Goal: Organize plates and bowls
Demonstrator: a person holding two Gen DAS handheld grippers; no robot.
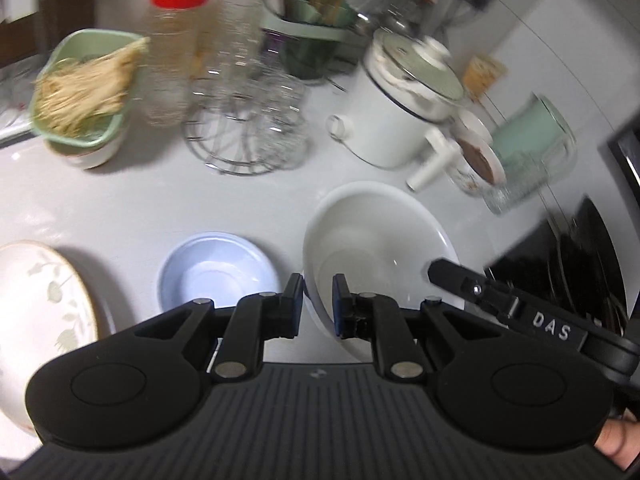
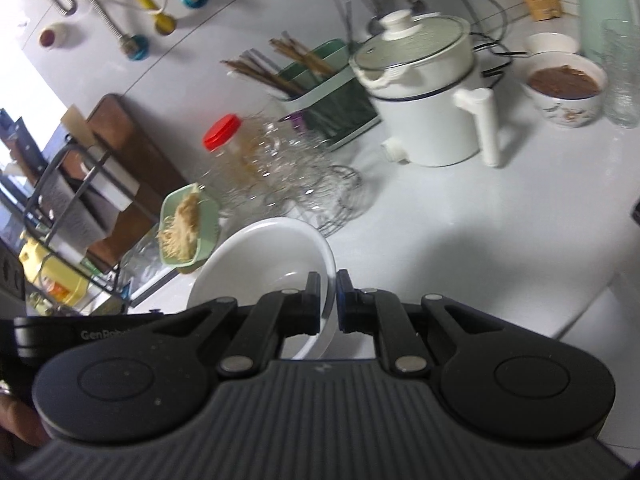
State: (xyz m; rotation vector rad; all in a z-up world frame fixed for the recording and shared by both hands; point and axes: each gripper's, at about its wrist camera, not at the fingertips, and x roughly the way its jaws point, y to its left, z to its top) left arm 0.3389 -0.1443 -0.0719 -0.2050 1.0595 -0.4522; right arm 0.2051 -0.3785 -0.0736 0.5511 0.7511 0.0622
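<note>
On a white kitchen counter, two hand-held grippers share one large white bowl. The left gripper is clamped on the bowl's rim at its near-left side, one pad inside and one outside; the right gripper pinches the opposite rim the same way, and the bowl tilts between them. The bowl is empty. Its underside is hidden, so whether it touches the counter cannot be told.

Just left of it, near the counter's front edge, sits an empty pale blue bowl, and farther left a white plate with a leaf pattern, also bare.

Toward the counter's back edge, a green basket holds a heap of pale enoki-like mushrooms and rests on a white dish. Beside it stands a clear jar with a red lid, its contents pale and blurred, then a wire rack of upturned glasses. A green utensil holder carries chopsticks. A white electric pot is closed under a glass lid. To its right, a patterned bowl is filled with a brown paste, next to a clear glass and a mint-green jug.
</note>
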